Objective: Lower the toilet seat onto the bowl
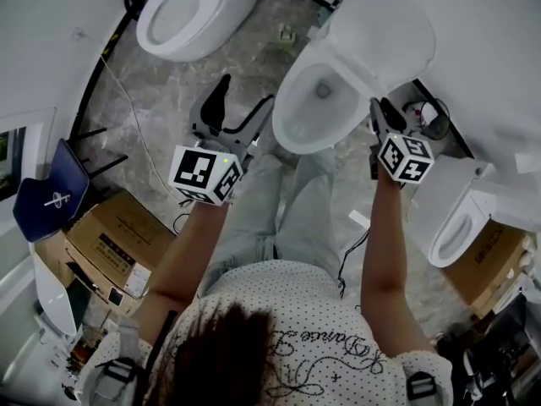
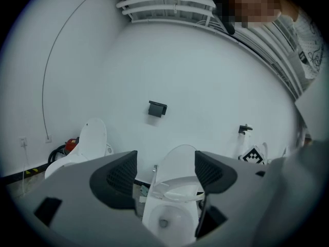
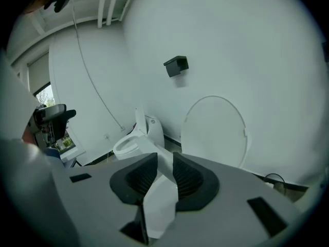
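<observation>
The middle toilet's bowl stands open, and its white seat is tilted partway up in front of the raised lid. My right gripper is shut on the seat's right edge. In the right gripper view that white edge is pinched between the dark pads, with the lid behind it. My left gripper hangs open to the left of the bowl, holding nothing. The left gripper view looks between its open fingers at the seat and the bowl.
A second toilet stands at the far left and a third at the right. Cardboard boxes and a blue chair sit at the left. Cables run over the marbled floor. The person's legs are close to the bowl.
</observation>
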### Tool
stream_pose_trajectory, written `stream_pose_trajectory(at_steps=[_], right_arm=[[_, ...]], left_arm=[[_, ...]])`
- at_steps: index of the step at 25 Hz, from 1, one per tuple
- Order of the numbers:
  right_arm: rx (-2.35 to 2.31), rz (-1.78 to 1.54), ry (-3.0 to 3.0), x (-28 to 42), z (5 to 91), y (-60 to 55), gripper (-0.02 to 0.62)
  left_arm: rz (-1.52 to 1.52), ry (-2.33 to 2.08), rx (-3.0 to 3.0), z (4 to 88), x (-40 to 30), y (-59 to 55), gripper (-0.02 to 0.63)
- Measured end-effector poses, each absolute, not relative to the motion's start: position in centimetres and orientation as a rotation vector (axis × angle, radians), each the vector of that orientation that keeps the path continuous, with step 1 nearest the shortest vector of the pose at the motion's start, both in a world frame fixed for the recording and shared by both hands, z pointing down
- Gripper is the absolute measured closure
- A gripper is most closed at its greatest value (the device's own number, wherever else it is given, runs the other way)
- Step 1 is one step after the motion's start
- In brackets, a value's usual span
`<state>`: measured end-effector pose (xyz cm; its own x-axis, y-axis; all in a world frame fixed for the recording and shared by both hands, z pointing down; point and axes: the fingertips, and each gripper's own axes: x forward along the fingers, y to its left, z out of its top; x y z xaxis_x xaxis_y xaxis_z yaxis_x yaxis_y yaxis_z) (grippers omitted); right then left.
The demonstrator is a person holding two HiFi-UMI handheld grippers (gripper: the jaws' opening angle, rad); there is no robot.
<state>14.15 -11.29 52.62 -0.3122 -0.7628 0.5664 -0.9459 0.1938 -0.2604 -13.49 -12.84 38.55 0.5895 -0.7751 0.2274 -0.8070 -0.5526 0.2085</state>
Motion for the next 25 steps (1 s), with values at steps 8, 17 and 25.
stream_pose_trajectory(at_steps=[8,17,25], right_arm=[[1.607,0.816,-2.096,11.2,55.0,-7.8,0.491],[1.629,0.816,-2.08,8.2,57.9,-4.4,0.495],[1.525,0.889,-2.118,7.1,59.7,-2.7,0.511]], left_arm=[[0.163,-1.236,2.551,39.5,-15.5,-11.1,0.26],[0.244,-1.194,2.567,42.6,-16.3,-8.3,0.39],[0.24,-1.258,2.494,44.4,-15.9,-7.5,0.462]])
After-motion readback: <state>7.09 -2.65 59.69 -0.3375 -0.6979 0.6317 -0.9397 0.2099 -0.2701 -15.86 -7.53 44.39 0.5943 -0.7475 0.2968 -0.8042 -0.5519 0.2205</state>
